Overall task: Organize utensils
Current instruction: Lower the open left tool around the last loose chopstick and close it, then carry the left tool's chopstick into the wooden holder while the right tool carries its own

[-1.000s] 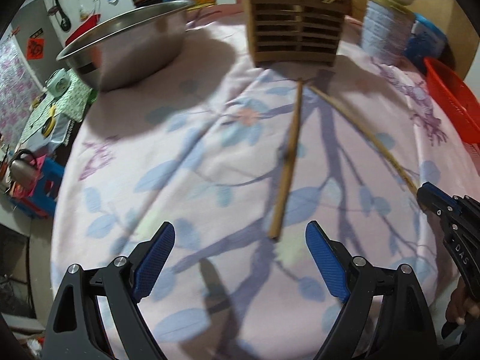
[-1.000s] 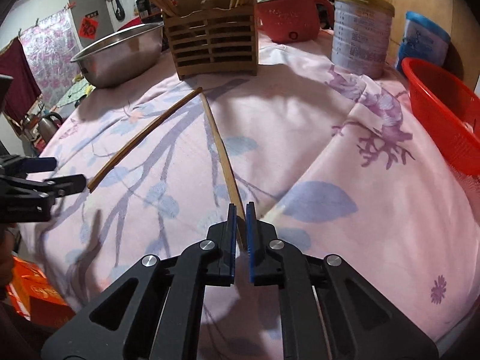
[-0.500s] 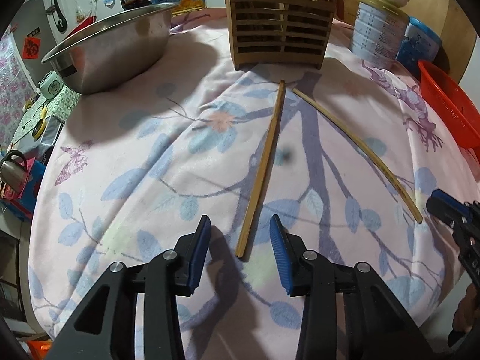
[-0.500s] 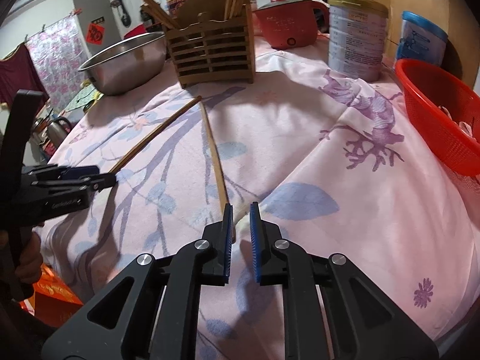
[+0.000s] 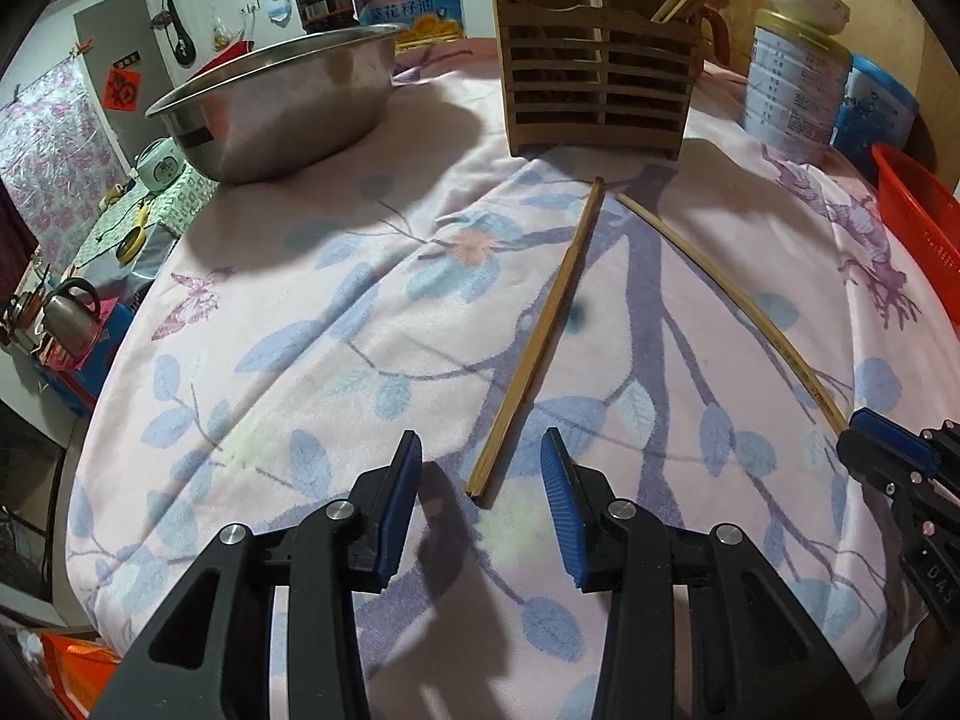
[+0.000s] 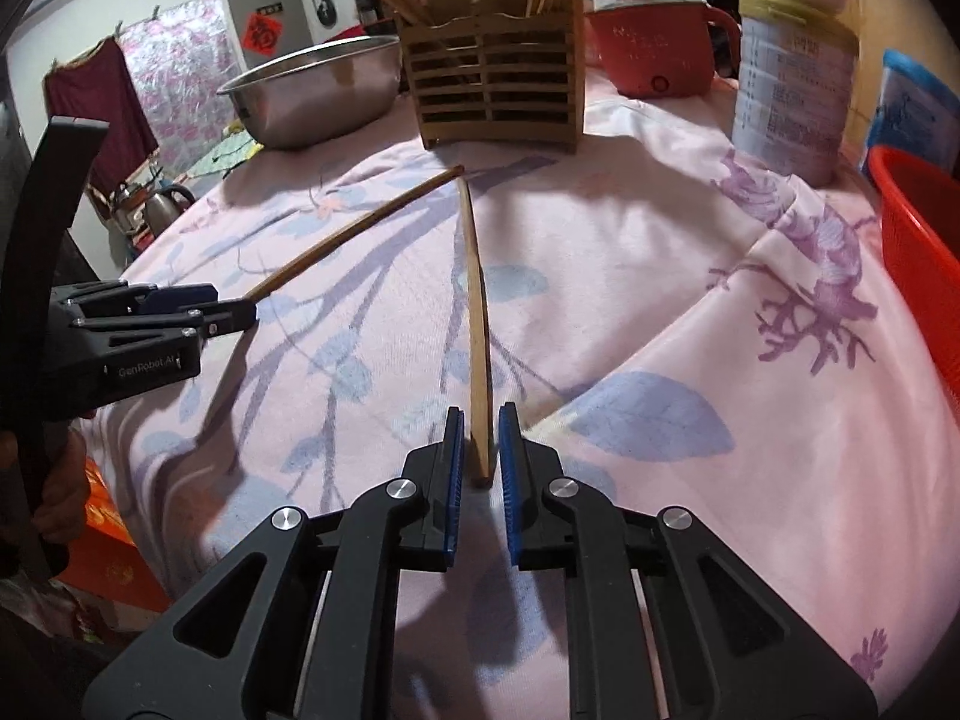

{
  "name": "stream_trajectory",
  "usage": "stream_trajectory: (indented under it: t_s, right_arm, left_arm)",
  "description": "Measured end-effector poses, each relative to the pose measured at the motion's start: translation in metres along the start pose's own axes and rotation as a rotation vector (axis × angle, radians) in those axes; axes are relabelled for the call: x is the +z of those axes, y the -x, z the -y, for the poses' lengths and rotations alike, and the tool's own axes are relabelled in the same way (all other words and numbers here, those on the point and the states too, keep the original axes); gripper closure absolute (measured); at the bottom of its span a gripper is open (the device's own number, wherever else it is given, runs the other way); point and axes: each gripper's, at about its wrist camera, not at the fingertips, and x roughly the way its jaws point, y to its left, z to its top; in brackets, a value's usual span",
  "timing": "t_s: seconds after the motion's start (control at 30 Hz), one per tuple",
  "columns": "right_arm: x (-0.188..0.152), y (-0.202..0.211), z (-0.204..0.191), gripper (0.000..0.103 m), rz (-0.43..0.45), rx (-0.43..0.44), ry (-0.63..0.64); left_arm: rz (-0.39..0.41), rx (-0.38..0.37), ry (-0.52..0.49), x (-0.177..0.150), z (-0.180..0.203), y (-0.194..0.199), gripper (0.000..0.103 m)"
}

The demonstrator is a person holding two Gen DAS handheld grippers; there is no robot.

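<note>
Each claw straddles one chopstick's near end. The left claw is open around the left chopstick; the right claw, nearly closed, brackets the right chopstick. Both sticks point lengthwise toward the wooden holder.

Both tools black plastic, open triangular frames behind the fingers.

Left gripper: fingers lined with ribbed blue pads; round silver screws at the pivots, two each side. Seen from the right gripper's camera, white lettering "GenRobot.AI" on its side, small dark screws near the tip, a curved black handle rising behind.

Right gripper: same build, blue ribbed pads, silver screws behind them. Seen from the left gripper's camera, lettering "DAS" shows on its side.
</note>
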Motion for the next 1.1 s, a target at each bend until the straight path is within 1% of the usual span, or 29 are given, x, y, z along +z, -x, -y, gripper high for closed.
stream_trajectory:
  t_s: [0.07,0.13,0.2,0.23,0.27,0.3,0.4,0.47,0.6,0.7,0.73,0.93,1.1]
  right_arm:
    - [-0.004,0.002,0.000,0.089,0.012,-0.013,-0.019]
    - [-0.008,0.004,-0.003,0.090,0.032,-0.044,-0.013]
    - [-0.009,0.004,-0.008,0.093,0.035,-0.071,-0.004]
    - [-0.008,0.004,-0.008,0.096,0.033,-0.065,-0.018]
    - [-0.009,0.004,-0.007,0.096,0.037,-0.062,-0.035]
    - [-0.009,0.004,-0.006,0.096,0.041,-0.061,-0.041]
    - [-0.009,0.005,-0.008,0.096,0.036,-0.082,-0.059]
    - [-0.009,0.010,-0.010,0.096,0.033,-0.090,-0.078]
    - [-0.005,0.035,-0.019,0.096,0.075,-0.120,-0.063]
    - [0.007,0.061,-0.023,0.096,0.133,-0.138,-0.051]
    - [0.013,0.073,-0.024,0.096,0.168,-0.145,-0.051]
    - [0.044,0.115,-0.030,0.096,0.324,-0.168,-0.030]
    - [0.067,0.134,-0.031,0.096,0.391,-0.155,-0.021]
  left_arm:
    - [0.006,-0.021,0.002,-0.001,-0.003,0.000,0.062]
    - [0.015,-0.046,-0.003,-0.001,-0.006,0.000,0.062]
    - [0.022,-0.075,-0.003,-0.002,-0.009,0.000,0.067]
    - [0.023,-0.081,-0.010,-0.003,-0.009,0.000,0.071]
    - [0.026,-0.097,-0.023,-0.003,-0.008,0.001,0.085]
    - [0.028,-0.107,-0.036,-0.004,-0.006,0.002,0.094]
    - [0.022,-0.136,-0.045,-0.006,-0.005,0.004,0.097]
    - [-0.002,-0.171,-0.037,-0.007,-0.008,0.006,0.097]
    - [-0.015,-0.160,-0.059,-0.003,-0.012,0.026,0.097]
    - [0.005,-0.172,-0.066,0.007,-0.017,0.052,0.097]
    - [0.016,-0.171,-0.069,0.009,-0.018,0.061,0.097]
    - [0.102,-0.180,-0.052,0.034,-0.027,0.112,0.097]
    - [0.134,-0.181,-0.037,0.058,-0.028,0.137,0.097]
